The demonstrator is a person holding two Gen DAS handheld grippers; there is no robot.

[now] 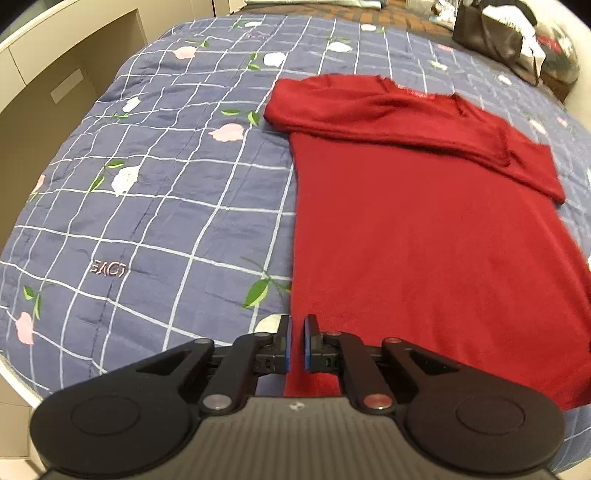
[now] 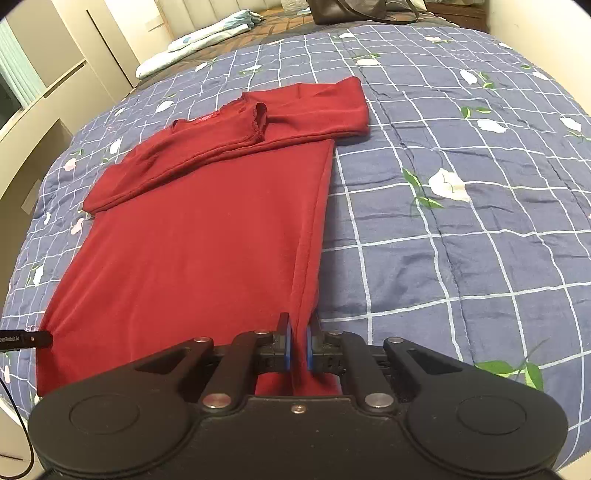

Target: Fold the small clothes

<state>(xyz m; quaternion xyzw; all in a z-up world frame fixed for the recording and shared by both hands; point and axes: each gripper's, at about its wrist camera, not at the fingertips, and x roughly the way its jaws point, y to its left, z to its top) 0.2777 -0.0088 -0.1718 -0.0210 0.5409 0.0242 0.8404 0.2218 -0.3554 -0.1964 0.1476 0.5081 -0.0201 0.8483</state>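
Pinching both near hem corners of soft, light, floppy red top (image 1: 424,229), left fingers (image 1: 297,345) and right fingers (image 2: 299,345) nearly shut on thin cloth.

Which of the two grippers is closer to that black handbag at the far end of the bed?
Cannot tell. The left gripper and the right gripper both pinch the red garment's near hem, far from the handbag.

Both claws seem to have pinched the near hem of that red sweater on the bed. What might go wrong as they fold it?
1. The sleeves lie loosely folded across the chest; lifting the hem could slide them out of place.
2. The right gripper pinches only a thin bunched edge of the sweater, which might slip free.
3. The left gripper sits right at the sweater's corner, so its hold looks slight and the fold could go crooked.
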